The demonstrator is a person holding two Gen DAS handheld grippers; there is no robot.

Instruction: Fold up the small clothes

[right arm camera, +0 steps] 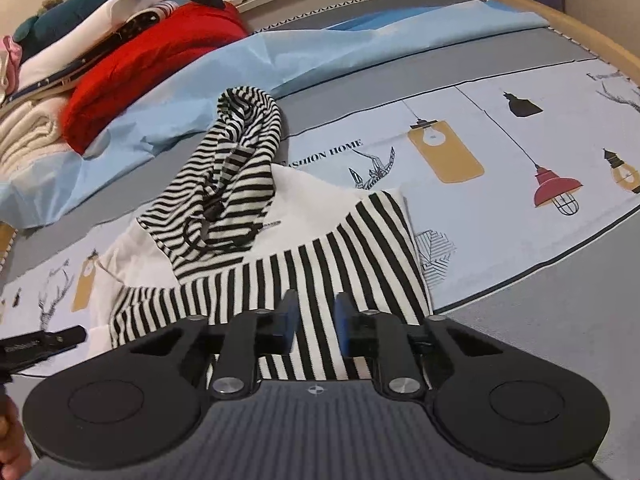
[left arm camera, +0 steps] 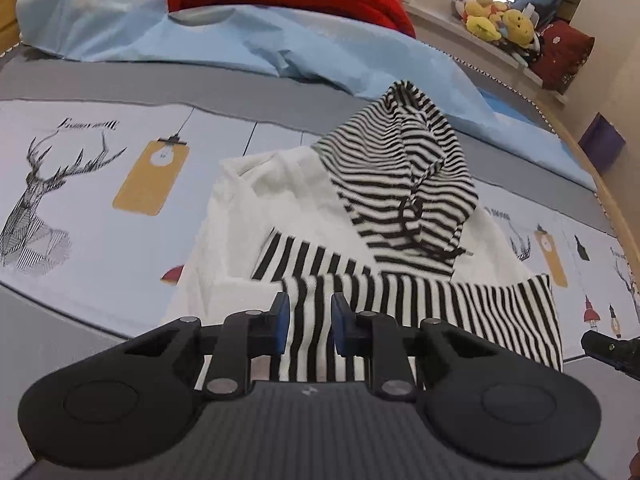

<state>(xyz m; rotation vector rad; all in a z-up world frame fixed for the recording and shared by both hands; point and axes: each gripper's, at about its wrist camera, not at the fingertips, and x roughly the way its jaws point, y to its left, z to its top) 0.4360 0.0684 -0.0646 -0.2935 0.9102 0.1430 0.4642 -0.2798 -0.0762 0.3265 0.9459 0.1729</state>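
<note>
Fingers [left arm camera: 282, 322] of both grippers gape over striped hoodie [left arm camera: 400, 184]; blue sheet [left arm camera: 240, 40] beyond.

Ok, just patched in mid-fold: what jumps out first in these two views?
The black-and-white striped hoodie dominates, lying on the printed bedsheet with its hood bunched at the far end. Both grippers hover open over its near striped edge, left gripper and right gripper. Behind, a red blanket sits on a pale blue sheet.

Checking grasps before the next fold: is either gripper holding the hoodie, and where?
Neither, it seems. Left gripper and right gripper are both open, jaws apart over the hoodie's striped hem; no pinch shows.
</note>
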